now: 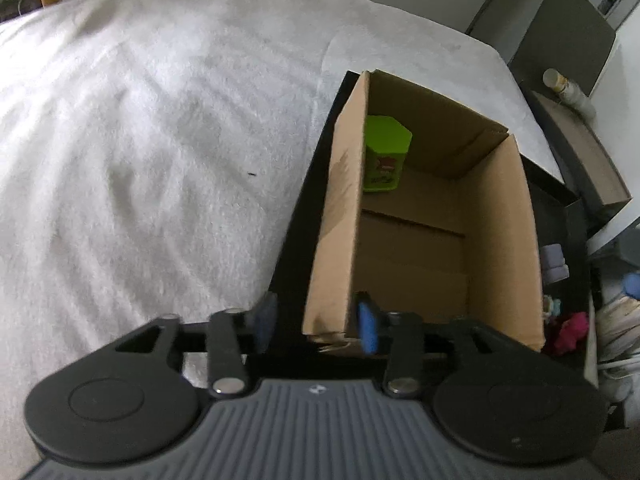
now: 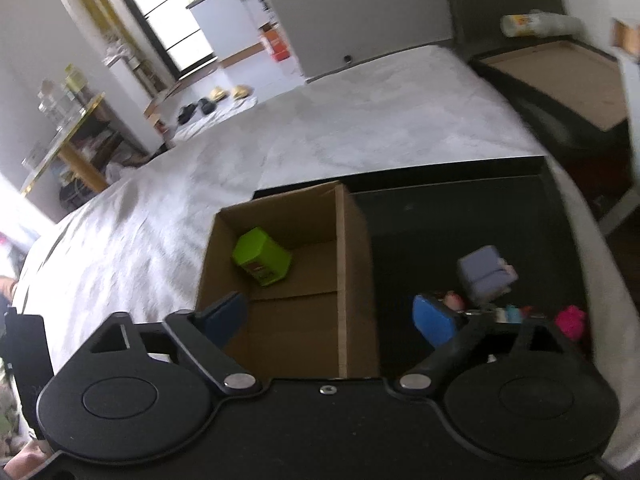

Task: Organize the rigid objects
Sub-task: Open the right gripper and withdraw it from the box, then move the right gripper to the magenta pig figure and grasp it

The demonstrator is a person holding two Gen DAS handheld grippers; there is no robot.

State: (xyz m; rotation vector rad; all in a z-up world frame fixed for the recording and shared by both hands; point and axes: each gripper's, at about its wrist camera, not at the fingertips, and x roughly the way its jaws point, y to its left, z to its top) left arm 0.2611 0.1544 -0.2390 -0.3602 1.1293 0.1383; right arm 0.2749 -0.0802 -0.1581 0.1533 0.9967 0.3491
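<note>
An open cardboard box (image 1: 500,240) stands on a black tray (image 2: 460,208) laid on a white cover. A green hexagonal tin (image 1: 386,156) stands upright in the box's far left corner, also in the right wrist view (image 2: 262,256). My left gripper (image 1: 318,322) is open, its blue pads either side of the box's near left wall without pressing it. My right gripper (image 2: 328,320) is open wide above the box's near right wall, with nothing in its grip. Lavender blocks (image 2: 486,274) and a pink toy (image 2: 572,320) lie on the tray to the right of the box.
The white cover (image 1: 160,140) spreads left and beyond the tray. A dark bin with a cardboard sheet (image 2: 560,80) and a pale bottle (image 1: 560,84) sit off its far right edge. Cables and clutter (image 1: 616,320) lie to the right. Shoes (image 2: 200,108) are on the floor beyond.
</note>
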